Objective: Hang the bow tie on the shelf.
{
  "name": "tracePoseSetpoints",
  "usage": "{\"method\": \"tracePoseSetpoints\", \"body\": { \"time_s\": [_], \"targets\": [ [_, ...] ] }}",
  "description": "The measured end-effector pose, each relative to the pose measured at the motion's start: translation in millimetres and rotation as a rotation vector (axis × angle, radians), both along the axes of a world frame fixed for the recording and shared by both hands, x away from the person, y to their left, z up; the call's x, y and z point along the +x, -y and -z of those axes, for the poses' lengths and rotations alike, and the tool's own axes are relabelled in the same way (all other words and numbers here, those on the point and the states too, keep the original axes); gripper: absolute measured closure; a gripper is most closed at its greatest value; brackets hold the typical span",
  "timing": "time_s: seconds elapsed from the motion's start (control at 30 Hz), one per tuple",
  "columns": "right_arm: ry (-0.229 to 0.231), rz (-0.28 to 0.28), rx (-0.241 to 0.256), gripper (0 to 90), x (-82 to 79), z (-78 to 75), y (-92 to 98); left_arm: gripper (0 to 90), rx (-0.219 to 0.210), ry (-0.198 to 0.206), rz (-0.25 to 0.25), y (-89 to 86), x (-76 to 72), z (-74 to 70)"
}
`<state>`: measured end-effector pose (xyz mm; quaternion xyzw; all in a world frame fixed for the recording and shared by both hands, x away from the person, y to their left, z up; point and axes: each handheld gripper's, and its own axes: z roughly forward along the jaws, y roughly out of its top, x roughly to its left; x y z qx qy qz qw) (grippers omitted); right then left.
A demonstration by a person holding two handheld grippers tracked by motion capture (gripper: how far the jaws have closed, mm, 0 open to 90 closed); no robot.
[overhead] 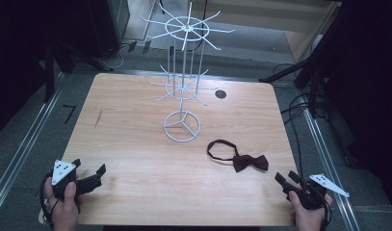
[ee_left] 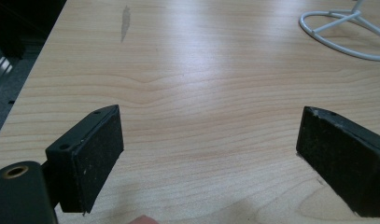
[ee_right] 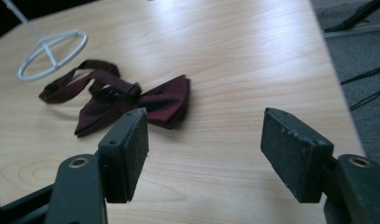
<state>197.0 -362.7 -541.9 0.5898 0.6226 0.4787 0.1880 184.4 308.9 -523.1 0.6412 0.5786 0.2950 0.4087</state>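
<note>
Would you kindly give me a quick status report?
Both grippers open, left, right. Bow tie flat on table, untouched, near right gripper. Wire rack behind; path unobstructed.

Wire stand [overhead: 182, 96] stands on table [overhead: 136, 144] centre, toward far edge; bow tie [overhead: 241, 159] lies right of it, nearer the near-right corner, apart from stand
</note>
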Motion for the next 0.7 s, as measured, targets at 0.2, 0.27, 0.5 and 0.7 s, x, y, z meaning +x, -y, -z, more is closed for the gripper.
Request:
{"method": "tracePoseSetpoints", "body": {
  "time_s": [0.2, 0.27, 0.5, 0.7],
  "targets": [
    [-0.042, -0.063, -0.132, 31.8, 13.4, -8.9, -21.8, 8.0, -0.011, 0.006, -0.002, -0.4, -1.1, 0.1],
    [-0.065, -0.095, -0.164, 31.7, 22.0, -16.9, -32.2, 8.0, -0.013, 0.006, 0.002, -1.0, -1.2, 0.1],
    [-0.159, -0.195, -0.256, 30.3, 45.1, -31.1, -48.6, 8.0, -0.012, 0.005, 0.005, -1.1, -0.7, 0.1],
    [-0.205, -0.249, -0.324, 29.0, 57.6, -42.4, -58.7, 8.0, -0.013, 0.004, 0.007, -0.8, -0.4, 0.2]
  ]
}}
